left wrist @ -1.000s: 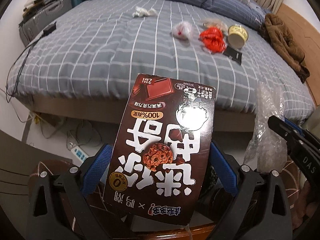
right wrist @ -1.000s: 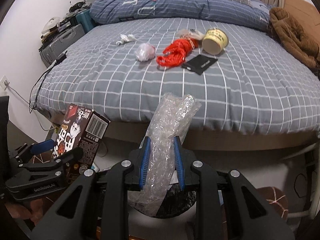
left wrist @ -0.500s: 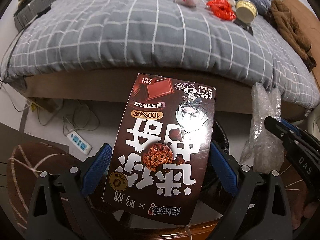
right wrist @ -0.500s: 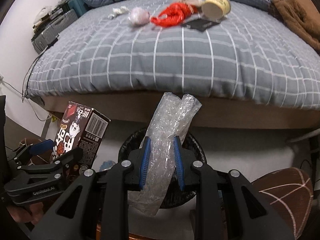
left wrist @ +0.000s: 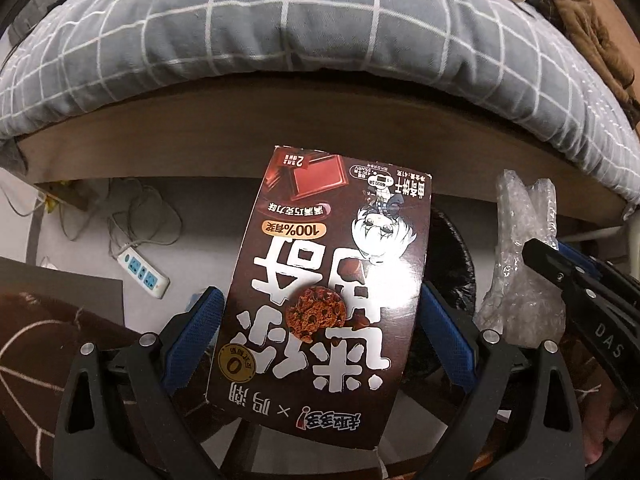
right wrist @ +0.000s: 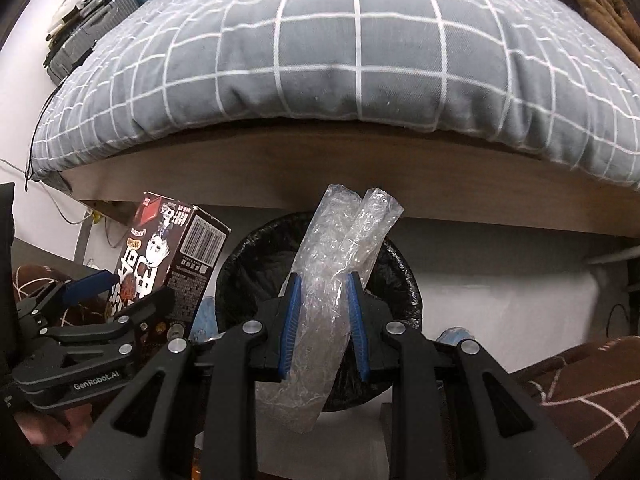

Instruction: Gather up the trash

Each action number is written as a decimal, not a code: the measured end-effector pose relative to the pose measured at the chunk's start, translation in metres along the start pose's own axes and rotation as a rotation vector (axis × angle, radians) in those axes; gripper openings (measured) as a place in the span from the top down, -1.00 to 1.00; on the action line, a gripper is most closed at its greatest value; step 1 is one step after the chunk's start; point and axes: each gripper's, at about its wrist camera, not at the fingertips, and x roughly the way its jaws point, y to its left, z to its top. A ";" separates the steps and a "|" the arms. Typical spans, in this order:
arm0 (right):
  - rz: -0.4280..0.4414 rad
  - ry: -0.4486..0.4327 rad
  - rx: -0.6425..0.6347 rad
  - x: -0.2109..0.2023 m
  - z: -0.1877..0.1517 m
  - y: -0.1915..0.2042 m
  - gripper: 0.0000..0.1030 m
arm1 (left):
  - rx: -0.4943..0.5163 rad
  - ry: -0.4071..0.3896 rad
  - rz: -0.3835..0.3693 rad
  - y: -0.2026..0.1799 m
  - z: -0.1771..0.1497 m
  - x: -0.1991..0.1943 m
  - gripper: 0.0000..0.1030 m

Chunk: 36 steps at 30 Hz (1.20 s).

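Bin (right wrist: 400, 280), black-lined, on floor below bed edge, under both loads.
Snack box (left wrist: 328, 300): stiff, likely light carton; left gripper (left wrist: 320, 336) clamped wide across side edges.
Bubble wrap (right wrist: 332, 300): soft, compressible; right gripper (right wrist: 323, 320) pinched narrow mid-roll, over bin.

My two wrist cameras look steeply down along my tongs, close above the black bin (right wrist: 316, 280); both views share the bed edge (left wrist: 320, 108) and bin.
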 end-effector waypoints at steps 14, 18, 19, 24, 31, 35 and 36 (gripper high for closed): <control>0.013 0.094 -0.040 0.049 0.007 0.017 0.44 | -0.038 0.050 0.044 0.025 0.004 0.023 -0.82; 0.014 0.102 -0.030 0.049 0.008 0.011 0.34 | -0.037 0.057 0.049 0.027 0.003 0.023 -0.82; 0.014 0.099 -0.028 0.049 0.008 0.010 0.26 | -0.036 0.058 0.048 0.027 0.004 0.023 -0.82; -0.016 0.061 -0.032 0.041 0.009 0.004 -0.19 | -0.020 0.057 0.043 0.021 0.005 0.022 -0.82; -0.090 0.000 -0.025 0.022 0.001 -0.020 -0.61 | 0.044 0.053 0.014 -0.007 0.005 0.024 -0.82; -0.125 -0.020 0.006 0.013 -0.007 -0.039 -0.73 | 0.076 0.057 -0.001 -0.024 0.004 0.027 -0.82; -0.131 -0.022 0.014 0.011 -0.009 -0.044 -0.75 | 0.082 0.057 -0.003 -0.028 0.003 0.028 -0.82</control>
